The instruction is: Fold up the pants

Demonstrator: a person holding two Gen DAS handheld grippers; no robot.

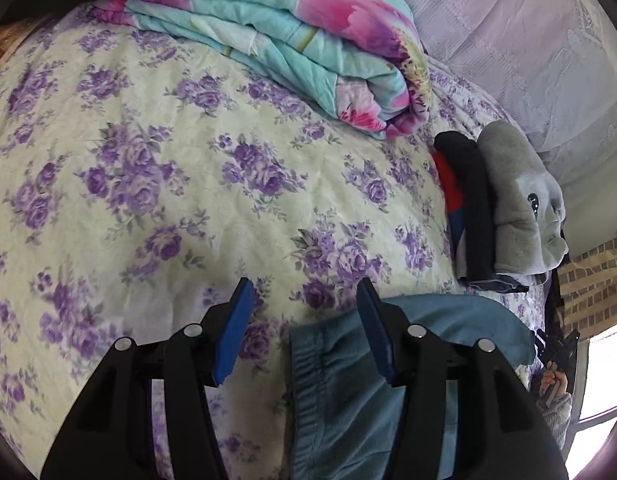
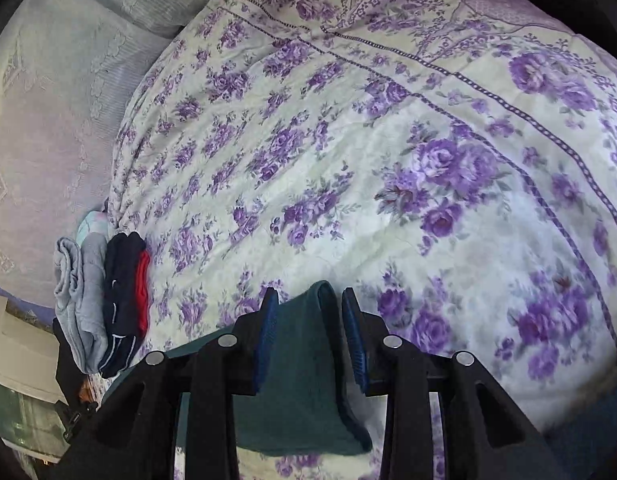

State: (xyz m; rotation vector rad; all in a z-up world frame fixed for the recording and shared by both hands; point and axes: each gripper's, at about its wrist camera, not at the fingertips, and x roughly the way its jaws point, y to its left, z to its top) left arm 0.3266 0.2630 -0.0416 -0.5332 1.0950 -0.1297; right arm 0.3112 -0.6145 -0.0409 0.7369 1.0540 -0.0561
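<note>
**Teal pants laid on the floral bedspread, both grippers parted**

The teal pants (image 1: 388,380) are seen lying on the purple-flowered bedspread (image 1: 156,184), their elastic waistband showing low in the left wrist view. The left gripper (image 1: 306,322) is held above the bed with its blue pads (image 1: 236,332) standing moderately wide; the waistband edge is seen beneath the gap and under the right-hand finger, but no cloth is pinched between the pads.

In the right wrist view, a pointed fold of the pants (image 2: 304,368) is seen between the fingers of the right gripper (image 2: 310,334). The pads (image 2: 266,340) are set narrower, with the cloth close to both of them; whether it is actually pressed cannot be told.

A pile of folded clothes (image 1: 504,204), grey over black, with red beneath, is stacked at the bed's edge. A folded turquoise quilt with pink flowers (image 1: 292,44) is laid further up the bedspread. A hand in a knitted sleeve (image 1: 554,384) is visible at the right margin of the left wrist view.
</note>
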